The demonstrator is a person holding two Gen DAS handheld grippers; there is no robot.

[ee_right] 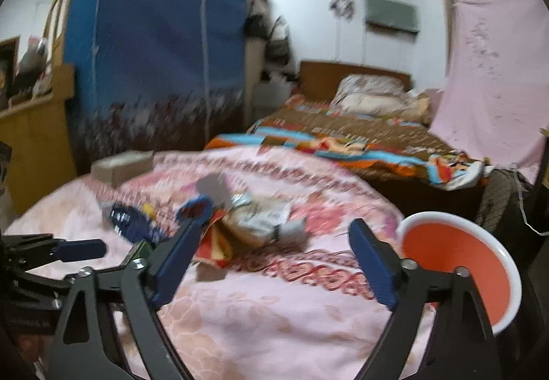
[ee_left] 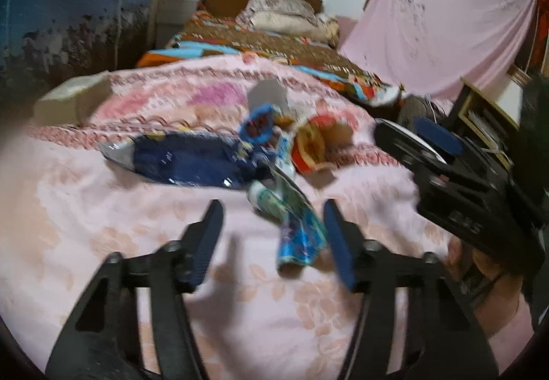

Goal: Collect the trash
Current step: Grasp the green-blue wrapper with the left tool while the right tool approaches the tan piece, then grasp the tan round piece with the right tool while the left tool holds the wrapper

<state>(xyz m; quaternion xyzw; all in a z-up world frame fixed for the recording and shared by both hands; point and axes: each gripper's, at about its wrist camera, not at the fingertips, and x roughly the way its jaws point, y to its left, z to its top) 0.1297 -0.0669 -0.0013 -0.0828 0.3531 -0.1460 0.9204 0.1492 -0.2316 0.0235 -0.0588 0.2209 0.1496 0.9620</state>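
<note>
A pink floral blanket (ee_left: pixel 103 208) covers the near bed and carries all the trash. A second bed with a patterned cover (ee_left: pixel 274 47) lies beyond it. A blue fabric wardrobe (ee_right: pixel 154 47) stands to the left. An orange bowl with a white rim (ee_right: pixel 456 260) sits at the right edge of the blanket, beside the right gripper's right finger.

The trash forms one loose pile mid-blanket: a dark blue wrapper (ee_left: pixel 185 160) at left, a red-and-yellow packet (ee_left: pixel 312 146) at right, a small blue packet (ee_left: pixel 257 126) behind. A blue-green tube wrapper (ee_left: pixel 298 225) lies nearest.

The left gripper (ee_left: pixel 274 239) has its jaws apart; the tube wrapper lies between them, close against the right pad; contact cannot be confirmed through the blur. The right gripper (ee_right: pixel 274 263) has its jaws wide apart, with nothing gripped, pointing at the pile.
</note>
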